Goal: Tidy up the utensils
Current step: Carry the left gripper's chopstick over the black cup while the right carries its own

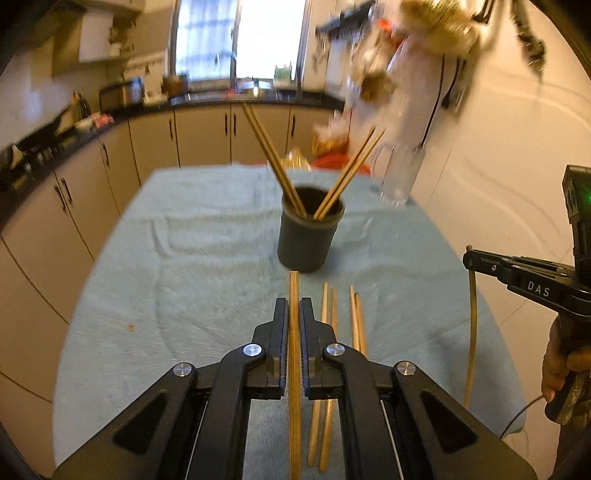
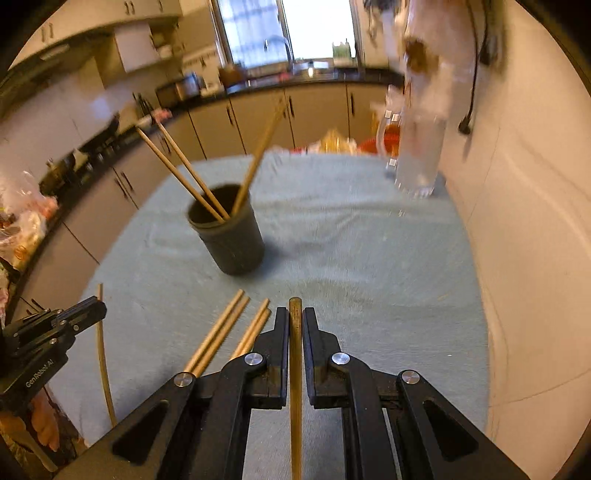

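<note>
Both wrist cameras sit just behind their jaws, angled down across the teal cloth (image 1: pixel 184 229) toward the kitchen window (image 2: pixel 280 29). Both views share the dark cup (image 1: pixel 309 236) holding chopsticks.

Dark grey cylindrical holder cup (image 1: pixel 310 236), upright on the cloth at centre frame in the left wrist view, left of centre in the right wrist view (image 2: pixel 229 236). Four slim tan wooden chopsticks (image 1: pixel 275 162) inside, splayed in two leaning pairs. Four more loose chopsticks (image 1: pixel 338 332) flat in the lower centre, roughly parallel, possibly touching in pairs. One pinched chopstick (image 1: pixel 294 350) lengthwise in each view's foreground (image 2: pixel 295 369).
</note>
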`<action>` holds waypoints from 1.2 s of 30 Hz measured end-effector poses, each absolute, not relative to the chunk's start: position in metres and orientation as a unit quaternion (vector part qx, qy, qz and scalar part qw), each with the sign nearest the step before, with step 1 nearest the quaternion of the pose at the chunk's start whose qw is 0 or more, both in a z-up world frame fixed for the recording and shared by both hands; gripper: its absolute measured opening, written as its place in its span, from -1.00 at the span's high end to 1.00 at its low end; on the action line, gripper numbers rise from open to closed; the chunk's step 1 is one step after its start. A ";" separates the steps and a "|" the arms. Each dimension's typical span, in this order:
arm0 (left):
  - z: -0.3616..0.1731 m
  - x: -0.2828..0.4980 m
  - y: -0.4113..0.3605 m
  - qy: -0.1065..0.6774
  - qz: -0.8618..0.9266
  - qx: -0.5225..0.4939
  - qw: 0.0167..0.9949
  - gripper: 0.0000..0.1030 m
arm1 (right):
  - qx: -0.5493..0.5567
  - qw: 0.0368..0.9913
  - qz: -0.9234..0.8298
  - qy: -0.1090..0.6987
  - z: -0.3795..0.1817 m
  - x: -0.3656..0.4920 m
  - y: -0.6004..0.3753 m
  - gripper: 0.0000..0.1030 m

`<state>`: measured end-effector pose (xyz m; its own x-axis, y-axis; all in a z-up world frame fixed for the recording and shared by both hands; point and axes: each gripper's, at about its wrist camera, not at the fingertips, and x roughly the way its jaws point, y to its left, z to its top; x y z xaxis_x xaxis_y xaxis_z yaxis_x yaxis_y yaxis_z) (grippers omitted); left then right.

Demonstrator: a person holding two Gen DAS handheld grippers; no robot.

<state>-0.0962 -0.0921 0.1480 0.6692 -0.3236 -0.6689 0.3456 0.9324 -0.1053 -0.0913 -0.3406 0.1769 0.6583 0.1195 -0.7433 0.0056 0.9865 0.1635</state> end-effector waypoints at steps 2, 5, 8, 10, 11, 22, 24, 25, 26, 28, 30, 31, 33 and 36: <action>0.158 -0.115 -0.088 0.340 -0.178 0.016 0.923 0.90 | 0.078 0.917 0.032 0.389 0.190 -0.111 -0.338 0.85; 0.173 -0.144 -0.079 0.321 -0.176 0.013 0.931 0.90 | 0.082 0.928 0.034 0.362 0.205 -0.138 -0.335 0.85; 0.178 -0.165 -0.074 0.308 -0.175 0.001 0.935 0.90 | 0.083 0.937 0.033 0.338 0.210 -0.158 -0.334 0.85; 0.182 -0.178 -0.071 0.299 -0.170 0.000 0.939 0.90 | 0.080 0.942 0.032 0.324 0.213 -0.169 -0.331 0.85; 0.184 -0.186 -0.071 0.291 -0.164 0.002 0.942 0.90 | 0.079 0.945 0.032 0.316 0.215 -0.175 -0.330 0.85; 0.211 -0.236 -0.064 0.228 -0.148 0.015 0.962 0.90 | 0.086 0.960 0.042 0.262 0.231 -0.220 -0.318 0.85; 0.216 -0.237 -0.060 0.222 -0.147 0.012 0.964 0.90 | 0.086 0.961 0.042 0.259 0.232 -0.224 -0.317 0.85; 0.219 -0.238 -0.057 0.218 -0.146 0.009 0.965 0.90 | 0.087 0.962 0.042 0.257 0.233 -0.226 -0.318 0.85; 0.221 -0.238 -0.056 0.216 -0.146 0.008 0.965 0.90 | 0.088 0.962 0.042 0.255 0.234 -0.226 -0.318 0.85; 0.225 -0.237 -0.052 0.214 -0.145 0.004 0.966 0.90 | 0.090 0.963 0.042 0.250 0.237 -0.227 -0.321 0.85; 0.228 -0.234 -0.049 0.213 -0.144 0.000 0.966 0.90 | 0.094 0.964 0.041 0.246 0.239 -0.226 -0.324 0.85; 0.229 -0.233 -0.047 0.213 -0.144 -0.001 0.966 0.90 | 0.095 0.964 0.041 0.244 0.240 -0.224 -0.326 0.85; 0.231 -0.229 -0.045 0.211 -0.144 -0.004 0.967 0.90 | 0.098 0.966 0.039 0.238 0.244 -0.222 -0.328 0.85; 0.234 -0.223 -0.040 0.213 -0.148 -0.012 0.966 0.90 | 0.101 0.967 0.037 0.231 0.247 -0.217 -0.329 0.85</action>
